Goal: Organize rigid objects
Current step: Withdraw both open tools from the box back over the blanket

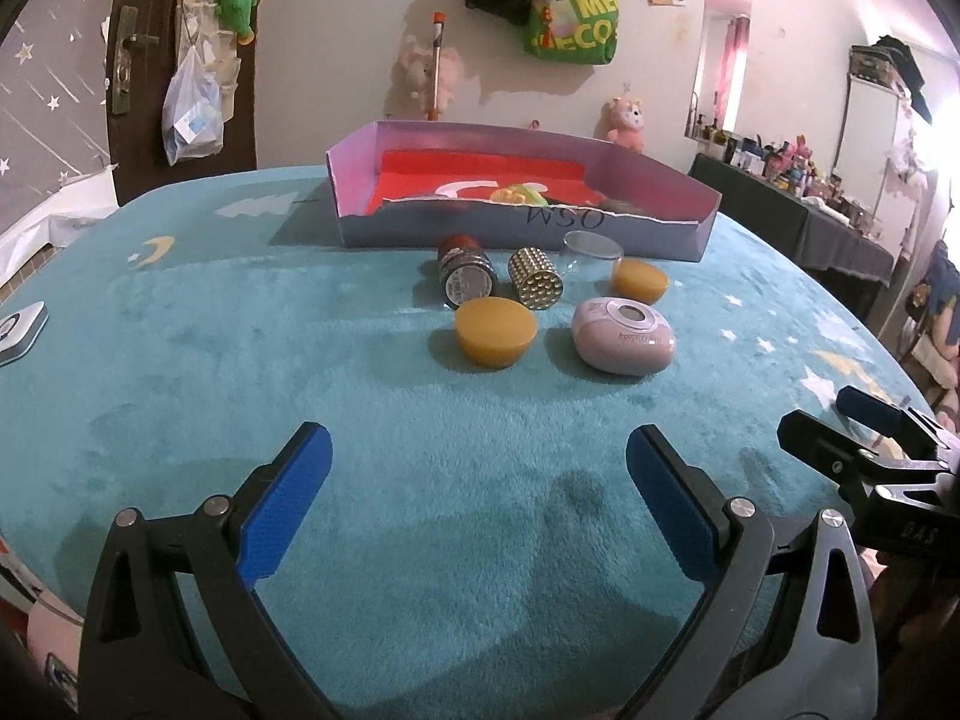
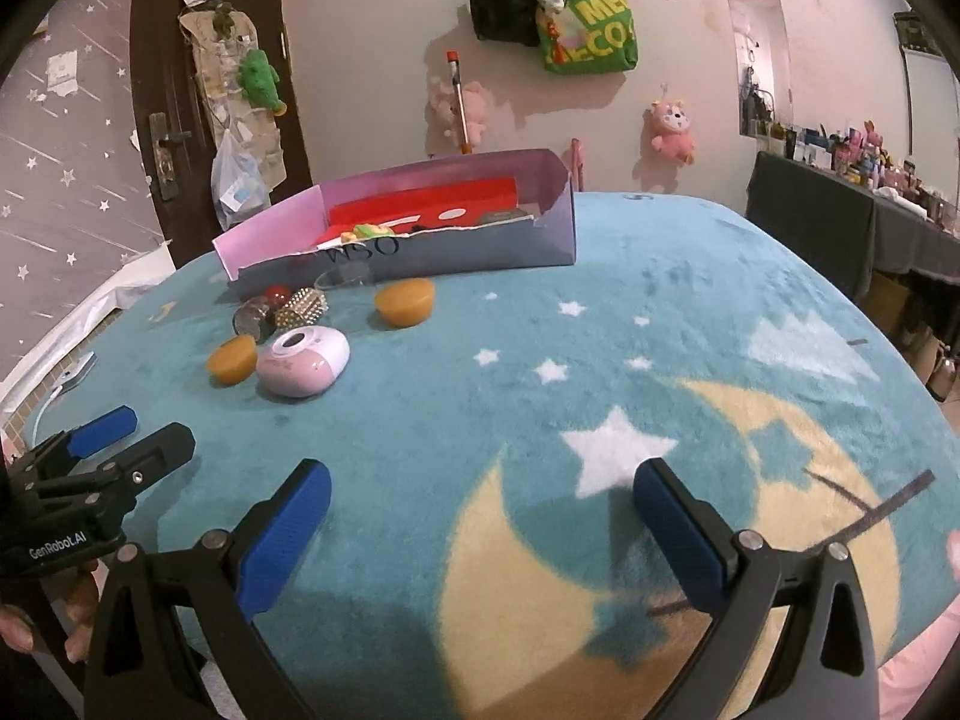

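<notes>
Both claws, left claw (image 1: 480, 498) and right claw (image 2: 480, 528), were spread and empty above the plush teal surface (image 1: 300, 390). Waxy amber pucks (image 1: 495, 333), a studded cylinder (image 1: 535, 278) and a smooth pink oval case (image 1: 624, 336) lay near the cardboard box (image 1: 528, 234).

A pale wall (image 1: 360, 60) fills the upper frame, hung with a green bag (image 1: 573, 21). A dark door (image 1: 144, 60) is seen at upper left, a cluttered dark-clothed table (image 1: 828, 222) at right.

Bare blanket (image 1: 300, 372) up to item cluster (image 1: 528, 306) before box (image 1: 522, 228).
</notes>
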Motion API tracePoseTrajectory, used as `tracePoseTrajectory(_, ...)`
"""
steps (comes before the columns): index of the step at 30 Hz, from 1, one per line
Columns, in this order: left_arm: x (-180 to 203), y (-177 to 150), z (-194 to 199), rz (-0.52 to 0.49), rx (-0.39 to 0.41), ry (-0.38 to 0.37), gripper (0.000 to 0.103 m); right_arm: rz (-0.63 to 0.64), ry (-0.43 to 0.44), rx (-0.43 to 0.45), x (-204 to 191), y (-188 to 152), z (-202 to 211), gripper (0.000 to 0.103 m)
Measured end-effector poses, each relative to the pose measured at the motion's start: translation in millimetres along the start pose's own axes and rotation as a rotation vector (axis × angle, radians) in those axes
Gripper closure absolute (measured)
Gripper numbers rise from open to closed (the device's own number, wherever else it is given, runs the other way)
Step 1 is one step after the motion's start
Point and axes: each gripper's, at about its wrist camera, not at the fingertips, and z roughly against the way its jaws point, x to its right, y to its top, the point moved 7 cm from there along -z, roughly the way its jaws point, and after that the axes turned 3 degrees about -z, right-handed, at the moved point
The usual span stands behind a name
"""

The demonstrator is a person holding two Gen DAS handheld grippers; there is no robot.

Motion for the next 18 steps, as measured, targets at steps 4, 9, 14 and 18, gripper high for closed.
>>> tracePoseTrajectory(4,-0.6,0.4,-0.8,0.002,-0.001,-0.003,0.003,0.003,-0.002,0.0,0.4,1.1,-1.3,0.0)
tracePoseTrajectory(9,-1.0,1.1,-3.2,-0.002,-0.003,0.0,0.003,0.002,-0.003,0.0,0.4,1.3,-1.7,0.0)
tracePoseTrajectory(14,-3.7,7.4,-6.9,-0.006,-0.018,0.008,0.003,0.008,0.005,-0.013,-1.8,3.7,-4.7,0.0)
tracePoseTrajectory(18,-6.9,13.3,-10.9,-0.02,-0.034,0.017,0.003,0.012,0.027,-0.027,-10.3,10.7,-11.5,0.0)
